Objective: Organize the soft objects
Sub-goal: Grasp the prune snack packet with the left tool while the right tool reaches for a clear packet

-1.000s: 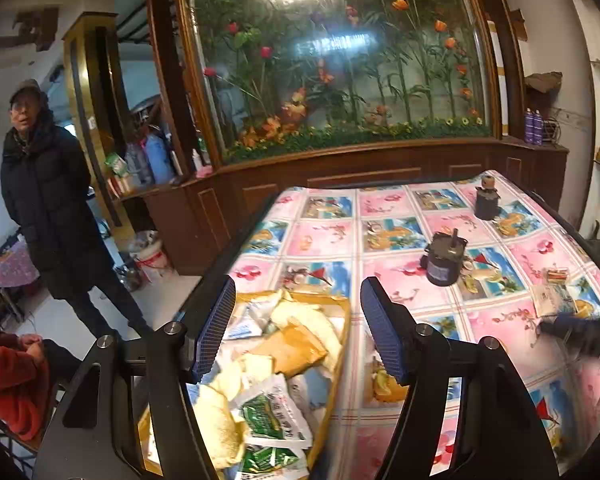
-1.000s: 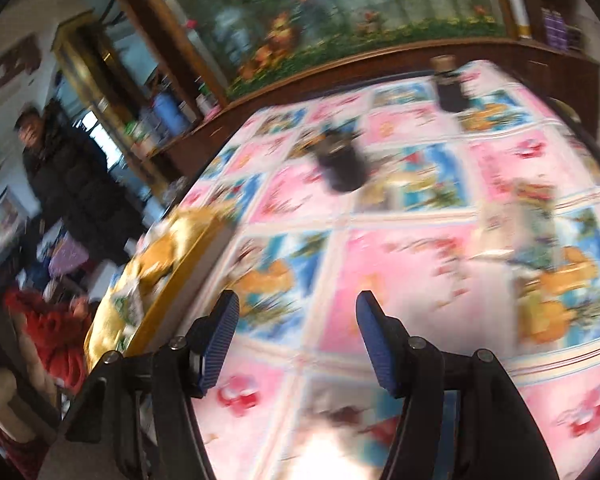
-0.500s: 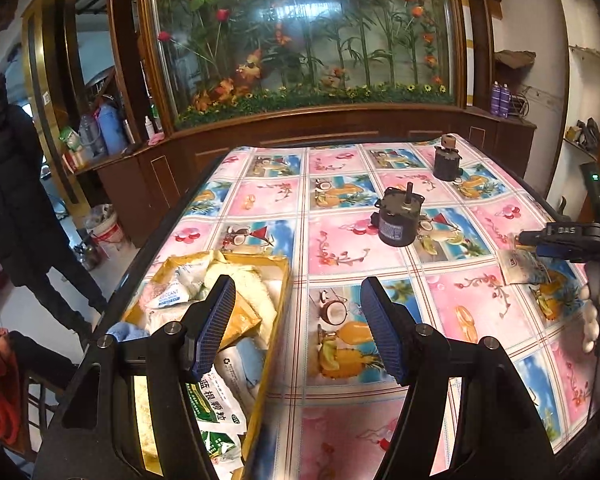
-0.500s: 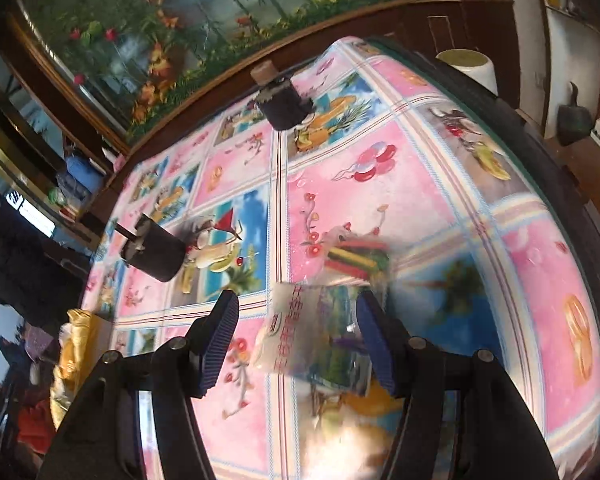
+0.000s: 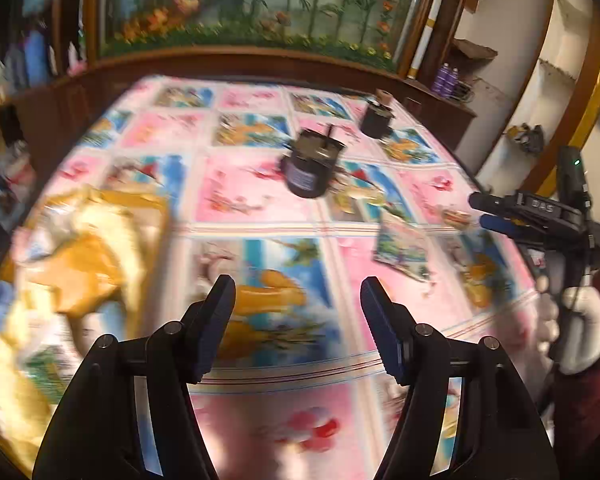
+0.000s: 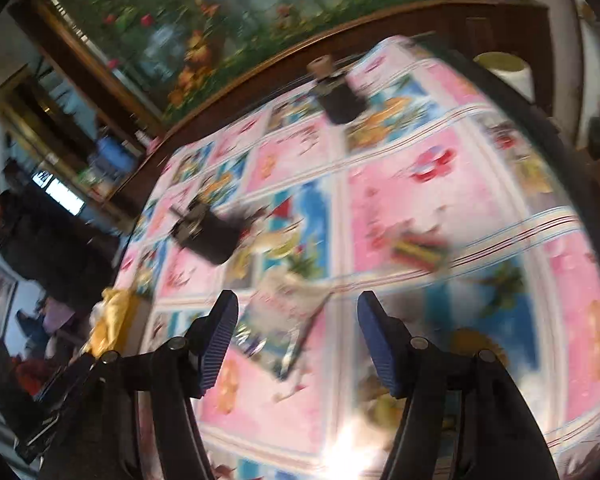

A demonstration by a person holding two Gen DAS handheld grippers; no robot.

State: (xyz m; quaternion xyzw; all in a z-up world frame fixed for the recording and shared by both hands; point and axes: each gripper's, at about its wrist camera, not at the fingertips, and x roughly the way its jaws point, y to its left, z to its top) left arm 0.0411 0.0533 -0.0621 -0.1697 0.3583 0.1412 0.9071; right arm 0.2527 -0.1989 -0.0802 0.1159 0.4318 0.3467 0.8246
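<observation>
Right gripper [image 6: 296,332] jaws apart, they have just been opening wider, nothing pinched; the flat snack packet [image 6: 282,320] lies on the patterned tablecloth [image 6: 480,208] just ahead of and partly between its fingers, closer to the left finger, pads not touching it as far as the blur allows. Left gripper [image 5: 298,316] also spread, empty, hanging over bare cloth. From that packet: a second small packet with coloured stripes [image 6: 418,250] sits just beyond it toward the table's right rim; a dark cylindrical object [image 6: 208,236] stands beyond it to the left, another [image 6: 338,94] well beyond at the far end; the yellow box of packets [image 5: 80,264] is well apart, at the table's left edge.

Risks, my read: packet is thin, flat and off-centre, so closing now could clip only a corner or slide it along the slick cloth. Pads may snag the cloth itself. A fast carry with a corner pinch could drop it short of the box.
</observation>
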